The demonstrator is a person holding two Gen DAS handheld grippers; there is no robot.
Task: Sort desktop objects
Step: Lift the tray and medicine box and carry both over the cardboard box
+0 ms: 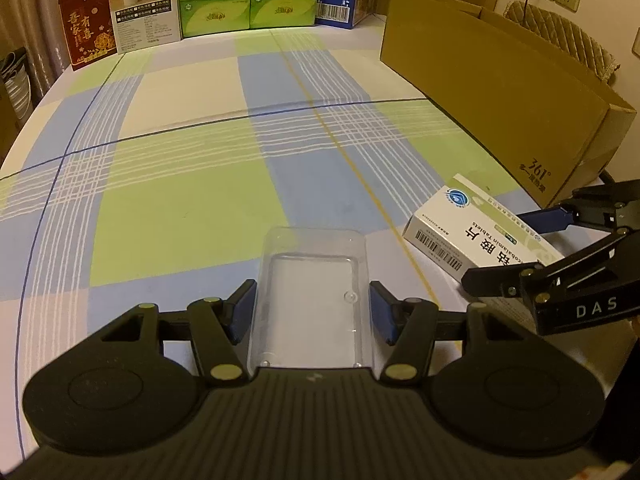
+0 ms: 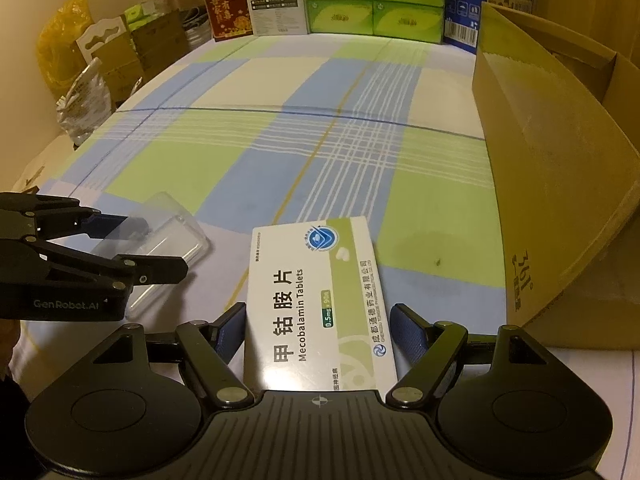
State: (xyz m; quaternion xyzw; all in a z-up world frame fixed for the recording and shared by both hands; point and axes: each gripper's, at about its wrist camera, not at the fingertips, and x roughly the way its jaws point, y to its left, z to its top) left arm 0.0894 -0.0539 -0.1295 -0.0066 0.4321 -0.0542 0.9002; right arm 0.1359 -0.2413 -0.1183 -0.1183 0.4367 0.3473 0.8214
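Note:
A clear plastic case (image 1: 312, 280) lies on the checked tablecloth (image 1: 180, 200), and my left gripper (image 1: 312, 312) is shut on its near end, a blue pad pressed to each long side. In the right wrist view the same clear case (image 2: 176, 236) sits between that left gripper's (image 2: 160, 246) fingers. A white and green medicine box (image 2: 320, 288) marked "Mecobalamin Tablets" lies flat between the pads of my right gripper (image 2: 318, 330), which stands open with a thin gap at each side. The left wrist view shows the medicine box (image 1: 460, 224) and the right gripper (image 1: 496, 248) at the right.
A large open cardboard box (image 2: 552, 184) stands along the table's right side, close to the medicine box. Green tissue packs (image 2: 372, 0), a red carton (image 2: 226, 8) and a blue carton (image 2: 464, 4) line the far edge. Bags and boxes (image 2: 80, 64) are piled beyond the left edge.

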